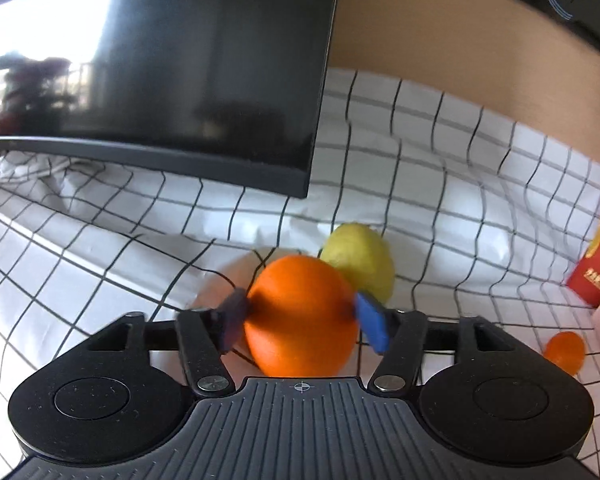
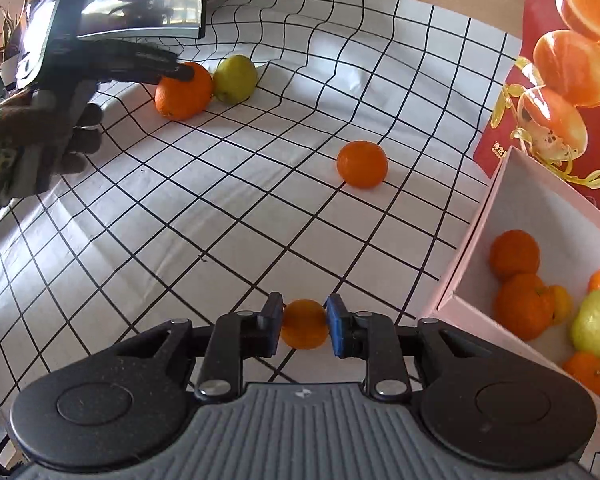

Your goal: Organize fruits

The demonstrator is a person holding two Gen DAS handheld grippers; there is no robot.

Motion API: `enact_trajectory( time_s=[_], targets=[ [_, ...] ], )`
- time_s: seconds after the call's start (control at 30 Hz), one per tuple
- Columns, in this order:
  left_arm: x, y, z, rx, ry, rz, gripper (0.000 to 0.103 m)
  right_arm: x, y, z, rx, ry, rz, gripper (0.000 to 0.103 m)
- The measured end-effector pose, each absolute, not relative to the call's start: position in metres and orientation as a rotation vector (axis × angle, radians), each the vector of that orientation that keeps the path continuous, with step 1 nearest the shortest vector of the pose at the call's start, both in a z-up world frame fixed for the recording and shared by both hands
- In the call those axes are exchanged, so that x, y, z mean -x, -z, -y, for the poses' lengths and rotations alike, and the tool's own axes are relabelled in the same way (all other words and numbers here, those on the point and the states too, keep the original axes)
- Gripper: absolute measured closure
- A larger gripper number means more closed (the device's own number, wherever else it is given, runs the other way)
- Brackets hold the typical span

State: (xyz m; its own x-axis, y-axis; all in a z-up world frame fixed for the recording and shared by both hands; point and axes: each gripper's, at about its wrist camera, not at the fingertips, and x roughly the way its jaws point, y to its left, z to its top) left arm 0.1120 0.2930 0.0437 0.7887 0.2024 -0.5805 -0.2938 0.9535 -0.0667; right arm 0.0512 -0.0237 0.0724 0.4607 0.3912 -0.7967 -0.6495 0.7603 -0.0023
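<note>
1. Left wrist view shows the left hand-held gripper (image 1: 300, 320) with its blue pads on either side of a large orange (image 1: 302, 316). The jaws stand wide. Motion blur hides whether the pads press on the skin or sit just clear of it, so a firm grip cannot be confirmed.
2. That orange rests on the checked cloth (image 1: 100, 260) over the desk, touching a yellow-green fruit (image 1: 360, 260) behind it, in front of a dark monitor (image 1: 160, 60).
3. Right wrist view shows the right hand-held gripper (image 2: 304, 324) clamped on a small orange (image 2: 304, 324), jaws nearly together, the fruit carried above the cloth.
4. A pale pink box (image 2: 520, 200) sits to the right and already holds several oranges and a green fruit. It is probably the collecting place, so the carried fruit likely belongs there.
5. One loose orange (image 2: 362, 164) lies alone mid-cloth, well apart from the others, not yet collected.
6. A red carton (image 2: 560, 60) printed with oranges stands behind the box.
</note>
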Motion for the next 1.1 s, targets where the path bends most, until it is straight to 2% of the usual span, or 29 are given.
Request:
enact_trajectory(
  time_s=[0.07,0.13,0.4,0.53,0.7,0.9,1.1],
  targets=[
    [-0.119,-0.043,-0.295,0.140,-0.276,-0.631,0.030,-0.049,-0.072,0.028,0.306,-0.666,-0.884,0.052],
    [-0.126,-0.040,-0.301,0.173,-0.269,-0.668,0.027,-0.045,-0.071,0.032,0.307,-0.663,-0.869,0.044],
    [-0.129,-0.031,-0.306,0.201,-0.236,-0.687,0.027,-0.046,-0.077,0.040,0.277,-0.657,-0.816,0.041],
    [-0.114,-0.032,-0.306,0.207,-0.219,-0.649,0.028,-0.041,-0.077,0.045,0.279,-0.646,-0.784,0.037],
    [-0.080,-0.032,-0.294,0.262,-0.134,-0.631,0.028,-0.036,-0.073,0.056,0.265,-0.641,-0.796,0.037],
    [-0.018,-0.033,-0.237,0.247,0.061,-0.589,0.028,-0.028,-0.076,0.066,0.280,-0.614,-0.761,0.037],
    [0.027,-0.024,-0.166,0.198,0.275,-0.644,0.028,-0.023,-0.074,0.076,0.240,-0.611,-0.755,0.036]
  ],
)
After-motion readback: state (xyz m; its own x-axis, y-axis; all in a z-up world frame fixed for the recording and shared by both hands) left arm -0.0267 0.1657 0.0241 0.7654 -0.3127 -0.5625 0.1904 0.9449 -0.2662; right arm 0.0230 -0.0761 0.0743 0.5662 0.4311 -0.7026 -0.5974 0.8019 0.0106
